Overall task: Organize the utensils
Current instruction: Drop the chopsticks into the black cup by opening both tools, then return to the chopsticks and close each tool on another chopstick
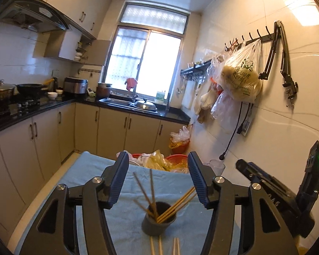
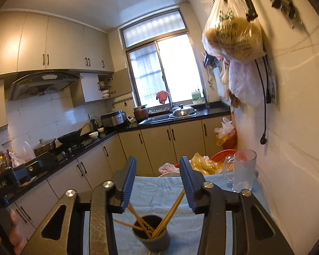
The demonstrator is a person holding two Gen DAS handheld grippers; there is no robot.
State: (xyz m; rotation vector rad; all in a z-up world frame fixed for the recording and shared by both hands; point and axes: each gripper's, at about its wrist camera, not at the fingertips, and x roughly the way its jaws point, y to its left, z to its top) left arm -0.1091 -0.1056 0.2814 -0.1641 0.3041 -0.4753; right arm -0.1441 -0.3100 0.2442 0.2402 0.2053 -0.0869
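White lettering "mRobot.AI", cut off at the edge, on the left tool's [image 2: 21, 174] black body.

Window [image 1: 146, 63] blown out; fisheye edges dark, blurred.

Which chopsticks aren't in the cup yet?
The chopsticks on the cloth, lying flat on the blue cloth just in front of the dark cup. The other chopsticks stand leaning inside that cup.
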